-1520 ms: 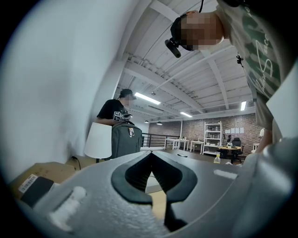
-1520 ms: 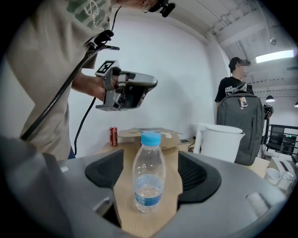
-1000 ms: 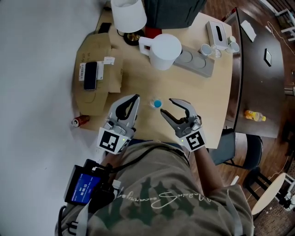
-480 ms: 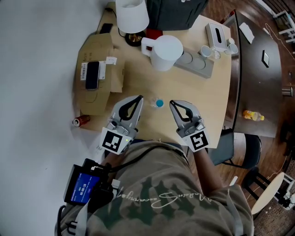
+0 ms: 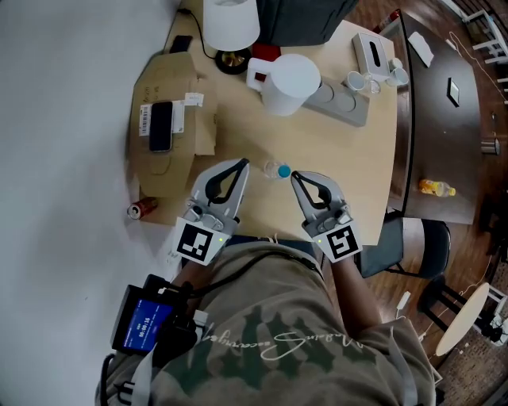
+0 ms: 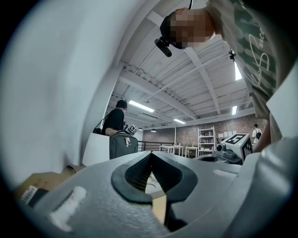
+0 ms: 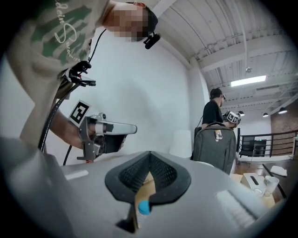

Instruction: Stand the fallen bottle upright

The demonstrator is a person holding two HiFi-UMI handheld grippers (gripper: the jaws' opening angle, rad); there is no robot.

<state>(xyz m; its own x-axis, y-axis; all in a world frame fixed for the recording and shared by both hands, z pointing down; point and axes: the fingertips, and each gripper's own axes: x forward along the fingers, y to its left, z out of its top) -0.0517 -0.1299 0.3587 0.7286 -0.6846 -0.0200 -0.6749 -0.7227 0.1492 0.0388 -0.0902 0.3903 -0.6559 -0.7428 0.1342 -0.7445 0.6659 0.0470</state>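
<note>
- Light wooden table (image 5: 341, 166) beneath both grippers.
- White kettle (image 5: 290, 79) beyond right gripper (image 5: 294, 176), well apart.
- Grey tray (image 5: 353, 111) just right of kettle; small white cups (image 5: 355, 82) at its far end; white tissue box (image 5: 373, 51) behind them.
- White lampshade (image 5: 230, 22) and dark backpack (image 5: 302, 20) at table's far edge.
- Cardboard box (image 5: 171, 151) left of and beyond left gripper (image 5: 241, 165), black phone (image 5: 160, 125) on top.
- Red can (image 5: 141, 208) on floor, left of left gripper.
- Dark table (image 5: 452, 127) far right of right gripper; orange bottle (image 5: 435, 188) lying near its edge.
</note>
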